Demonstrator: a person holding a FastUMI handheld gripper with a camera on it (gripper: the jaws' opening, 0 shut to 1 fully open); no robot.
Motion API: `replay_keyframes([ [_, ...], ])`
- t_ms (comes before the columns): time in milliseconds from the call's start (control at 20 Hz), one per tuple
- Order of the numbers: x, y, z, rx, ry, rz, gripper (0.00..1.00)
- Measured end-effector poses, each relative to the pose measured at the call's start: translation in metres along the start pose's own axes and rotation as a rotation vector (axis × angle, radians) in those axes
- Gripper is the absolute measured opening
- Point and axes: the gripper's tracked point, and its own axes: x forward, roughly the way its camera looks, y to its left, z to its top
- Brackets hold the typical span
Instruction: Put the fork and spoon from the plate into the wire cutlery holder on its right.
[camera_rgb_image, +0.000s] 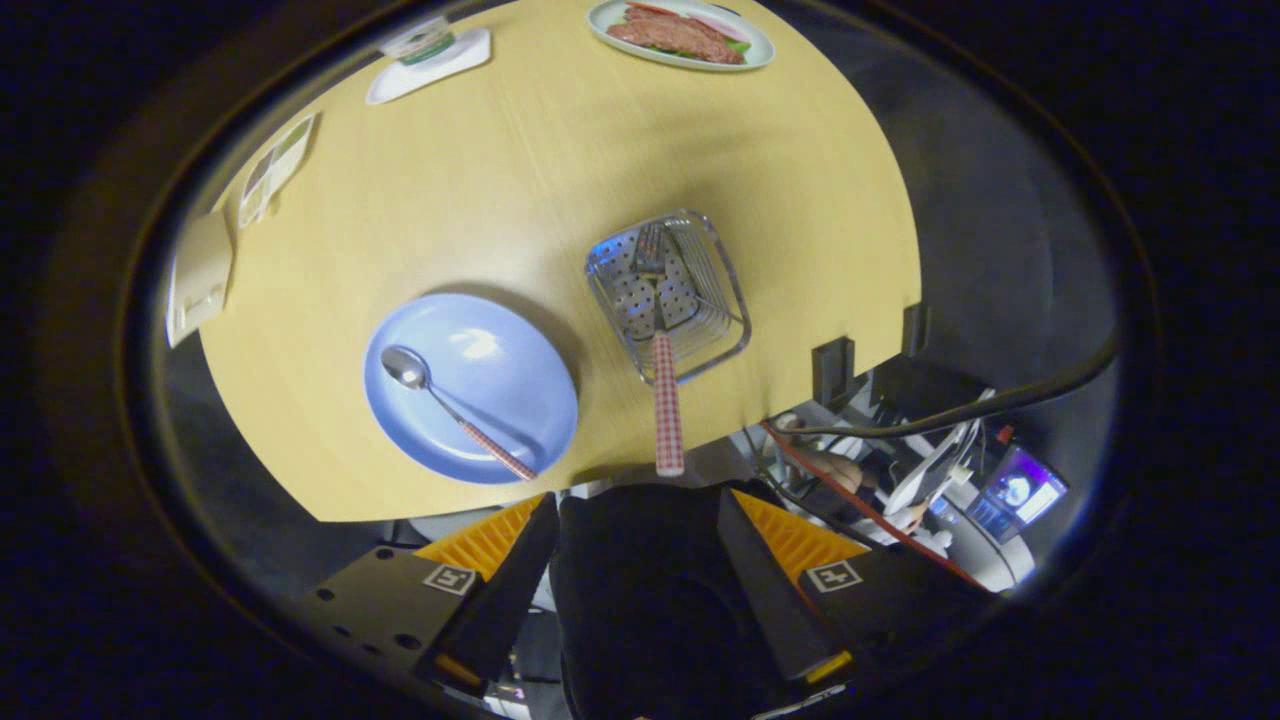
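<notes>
Wooden surface (520, 180) carries the wire holder (668, 285), fork (665, 400) already inside. Tongs (638, 560) hang released, empty above. Next, judging so: grasp the spoon (455, 410) on the plate (500, 340).

A lab booth staged for dining: wooden counter (520, 180), food plate (680, 35) at 12 o'clock, cables (960, 405) and lit screen (1020, 495) at 4.

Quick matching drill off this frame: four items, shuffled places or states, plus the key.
1. spoon
2. fork
3. plate of food
4. gripper

A. standing in the wire cutlery holder, handle sticking out
B. lying on the blue plate
C. far edge of the table
D. jaws open, empty, held back from the table

Pairs: 1-B, 2-A, 3-C, 4-D
</notes>
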Motion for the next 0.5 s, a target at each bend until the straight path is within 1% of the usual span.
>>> replay_keyframes([
  [150,0.006,0.03,-0.015,-0.046,-0.118,-0.015,1.0],
  [300,0.012,0.058,-0.039,-0.132,-0.184,-0.04,1.0],
  [400,0.025,0.083,-0.05,-0.177,-0.213,-0.023,1.0],
  [500,0.045,0.099,-0.049,-0.215,-0.243,-0.015,1.0],
])
